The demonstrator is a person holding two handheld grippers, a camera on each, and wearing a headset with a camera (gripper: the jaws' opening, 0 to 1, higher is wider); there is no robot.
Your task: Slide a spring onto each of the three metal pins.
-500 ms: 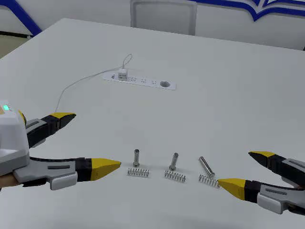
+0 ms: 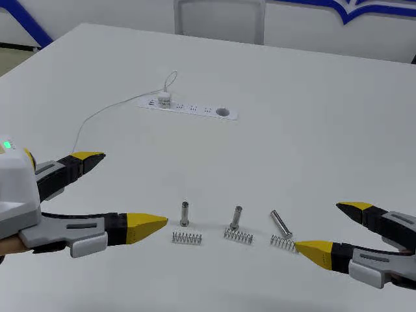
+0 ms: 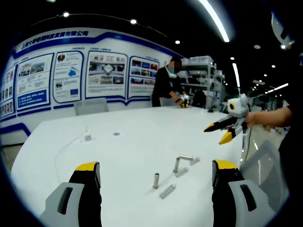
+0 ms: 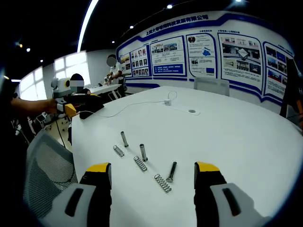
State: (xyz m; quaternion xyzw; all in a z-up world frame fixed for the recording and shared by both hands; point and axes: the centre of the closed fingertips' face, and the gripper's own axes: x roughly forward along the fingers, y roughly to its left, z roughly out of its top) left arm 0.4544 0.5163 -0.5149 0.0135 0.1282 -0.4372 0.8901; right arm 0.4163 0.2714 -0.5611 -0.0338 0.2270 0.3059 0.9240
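Holds the left tongs (image 2: pixel 130 189) spread wide, yellow tips far apart and nothing between them, low at the near left over the white tabletop (image 2: pixel 292 97). Holds the right tongs (image 2: pixel 320 226) just as wide and just as empty at the near right, lower tip just beside the right spring (image 2: pixel 282 243); touching or not, hard to tell.

Between the two tongs, in a row on the tabletop: three metal pins, each with a spring lying on its side just in front, toward the person. Upright on its head: the left pin (image 2: pixel 184 213), with the left spring (image 2: pixel 186 238) near its foot. Upright too: the middle pin (image 2: pixel 235 217), with the middle spring (image 2: pixel 238 236) at its base, touching or nearly so. Flat on the tabletop, angled away to the left: the right pin (image 2: pixel 281 224), near end close to the right spring. All three springs loose on the tabletop, none on a pin.

Farther back, near mid-tabletop: a white power strip (image 2: pixel 188 108) with a small white plug (image 2: pixel 164 101) at its left end and a thin white cable (image 2: pixel 107 110) curving off toward the left edge. Beyond the far edge: a pale chair (image 2: pixel 219 19).

In the left gripper view, pins and springs low between its own wide jaws, right tongs off to the right in a hand. In the right gripper view, the same row straight ahead of its jaws, left tongs far off at the left, blue-trimmed wall posters (image 4: pixel 227 52) behind.
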